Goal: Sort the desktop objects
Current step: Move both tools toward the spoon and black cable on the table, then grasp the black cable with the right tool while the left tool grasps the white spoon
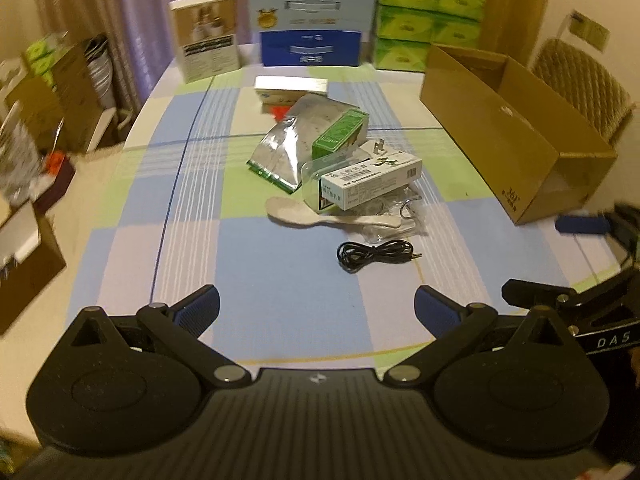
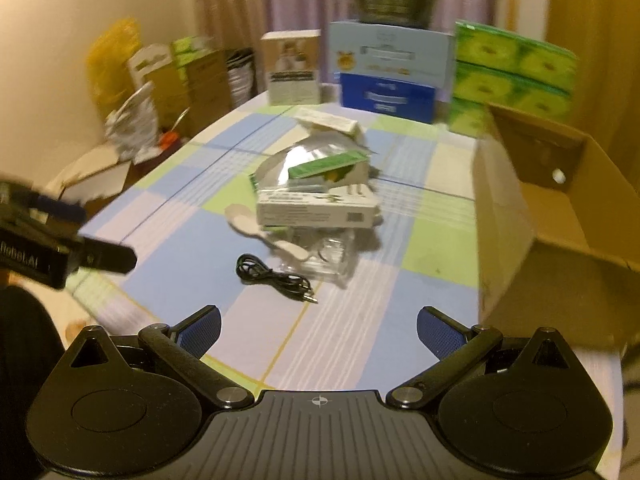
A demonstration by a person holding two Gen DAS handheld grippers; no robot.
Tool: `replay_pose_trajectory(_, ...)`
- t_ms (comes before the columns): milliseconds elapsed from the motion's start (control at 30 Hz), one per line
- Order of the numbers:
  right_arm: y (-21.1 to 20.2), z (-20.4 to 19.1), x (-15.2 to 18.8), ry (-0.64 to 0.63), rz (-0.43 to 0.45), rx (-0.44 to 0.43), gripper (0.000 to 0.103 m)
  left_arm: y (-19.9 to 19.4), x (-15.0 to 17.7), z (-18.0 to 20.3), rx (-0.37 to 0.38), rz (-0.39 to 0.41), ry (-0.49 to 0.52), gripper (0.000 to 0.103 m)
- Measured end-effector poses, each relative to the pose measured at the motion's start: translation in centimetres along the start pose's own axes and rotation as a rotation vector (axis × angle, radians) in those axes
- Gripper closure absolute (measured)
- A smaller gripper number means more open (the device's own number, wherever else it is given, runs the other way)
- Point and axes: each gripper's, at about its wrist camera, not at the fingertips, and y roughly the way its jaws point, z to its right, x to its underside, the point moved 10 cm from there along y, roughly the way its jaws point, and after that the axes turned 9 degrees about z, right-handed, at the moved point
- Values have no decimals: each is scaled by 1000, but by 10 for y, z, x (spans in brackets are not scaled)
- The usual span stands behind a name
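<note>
While nothing is yet held, each thing in the heap calls for its own grip:

Left claw [image 1: 317,312]: spread wide, empty, held above the near part of the worktop [image 1: 280,280].
Right claw [image 2: 318,330]: spread wide too, empty, close beside the cardboard box [image 2: 560,208].
Cable [image 1: 378,254]: nearest thing, lying alone just in front of the heap; light and limp, so I judge it best pinched across the bundled loops, not by the plug end.
Spoon [image 1: 320,216]: pale, flat on the cloth, touching the heap; probably stiff and light, but low, so the thin handle seems the place to take it.
White carton [image 1: 372,182]: lies on clear plastic wrapping; likely light, firm-sided, best gripped across its narrow width.
Green carton [image 1: 340,132]: leans on the foil bag [image 1: 284,148]; lifting it may shift the bag.
Foil bag: soft, slick, crinkly; its sealed edge looks safest.
Cardboard box: open, at the right, likely where the things go.
</note>
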Motion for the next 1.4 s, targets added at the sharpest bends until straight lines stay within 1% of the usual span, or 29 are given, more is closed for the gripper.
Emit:
replay_pose_trajectory(67, 8, -3, 0, -52, -12, -31, 2, 5, -4, -1, 19, -1, 56, 1)
replay_pose_trajectory(167, 21, -8, 1, -142, -27, -72, 2, 14, -10, 0, 68, -10, 148, 1)
replay_pose_trajectory(267, 36, -14, 2, -228, -35, -126, 2, 26, -15, -4, 94, -12, 244, 3)
replay_pose_trajectory(300, 41, -18, 2, -259, -29, -146, 2, 31, -17, -5, 104, -11, 273, 5)
replay_pose_trajectory(333, 47, -22, 2, -298, -25, -169, 5, 35, -18, -5, 117, -10, 294, 8)
replay_pose_trajectory(367, 53, -25, 3, -327, -29, -182, 17, 41, -20, -6, 133, -7, 315, 9)
replay_pose_trajectory(400, 60, -27, 5, -357, -40, -199, 24, 46, -22, -7, 148, -4, 329, 9)
replay_pose_trajectory(433, 68, -31, 7, -382, -55, -219, 33, 51, -23, -8, 164, -1, 339, 12)
replay_pose_trajectory(467, 75, -34, 9, -398, -70, -238, 39, 57, -24, -9, 182, -2, 349, 12)
replay_pose_trajectory(500, 82, -36, 11, -417, -84, -256, 41, 62, -25, -10, 198, -4, 361, 14)
replay_pose_trajectory(567, 95, -43, 15, -469, -97, -284, 50, 73, -25, -11, 210, -10, 405, 16)
replay_pose_trajectory(633, 109, -48, 19, -520, -110, -301, 55, 84, -23, -12, 223, -17, 448, 17)
replay_pose_trajectory(767, 131, -53, 24, -570, -136, -336, 68, 102, -16, -14, 263, -30, 520, 22)
replay_pose_trajectory(967, 155, -56, 31, -639, -167, -367, 69, 135, -10, -20, 304, -35, 681, 22)
replay_pose_trajectory(1133, 165, -54, 29, -631, -177, -384, 69, 168, -12, -24, 364, -30, 783, 25)
replay_pose_trajectory(1267, 164, -56, 29, -630, -179, -386, 74, 190, -11, -20, 441, -22, 863, 26)
replay_pose_trajectory(1333, 162, -58, 30, -641, -182, -382, 77, 197, -12, -17, 486, -23, 880, 33)
replay_pose_trajectory(1367, 160, -59, 30, -645, -184, -381, 80, 200, -14, -16, 504, -24, 873, 35)
replay_pose_trajectory(1400, 159, -59, 30, -648, -185, -380, 80, 203, -17, -16, 515, -32, 864, 41)
